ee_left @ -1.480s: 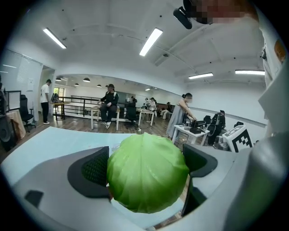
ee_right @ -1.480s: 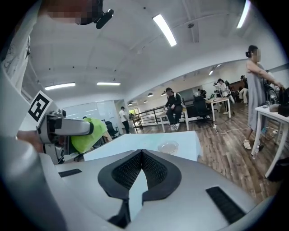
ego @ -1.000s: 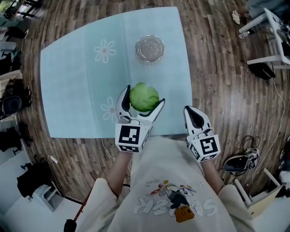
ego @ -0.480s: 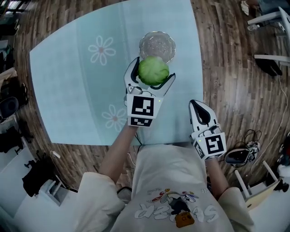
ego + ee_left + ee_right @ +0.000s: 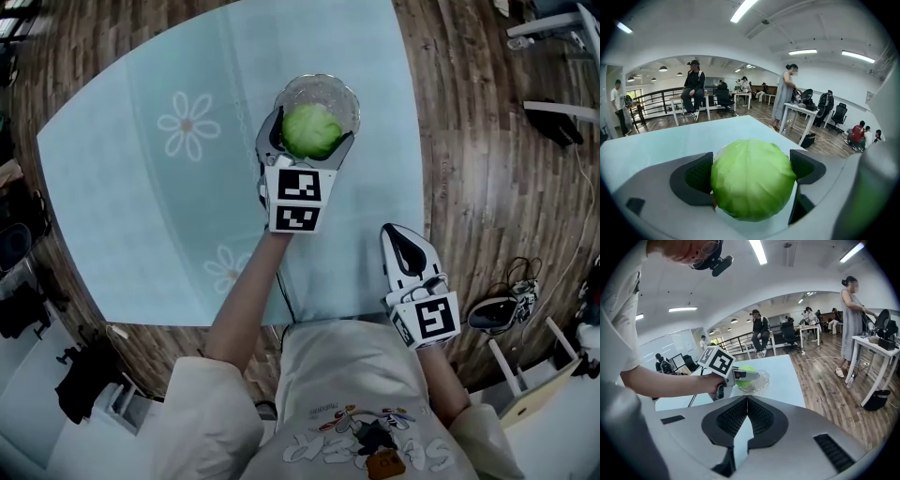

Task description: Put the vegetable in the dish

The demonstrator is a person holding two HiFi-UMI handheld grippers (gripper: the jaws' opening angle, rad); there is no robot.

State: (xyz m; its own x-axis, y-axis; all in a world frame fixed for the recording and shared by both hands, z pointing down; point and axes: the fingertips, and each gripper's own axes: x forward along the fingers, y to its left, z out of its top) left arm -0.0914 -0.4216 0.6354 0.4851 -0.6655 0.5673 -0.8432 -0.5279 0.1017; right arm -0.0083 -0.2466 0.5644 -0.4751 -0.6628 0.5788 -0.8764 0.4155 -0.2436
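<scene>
The left gripper [image 5: 310, 142] should sink until the cabbage [image 5: 752, 178] rests inside the glass dish [image 5: 345, 97], then part its jaws gently. For now the jaws clamp the cabbage between them, apparently over the dish; the right gripper [image 5: 746, 417], jaws together, holds nothing.

The head view looks steeply down onto the table [image 5: 122, 216]. The left gripper view sits close behind the cabbage [image 5: 752, 180]; the right gripper view sees that cabbage from farther off.
</scene>
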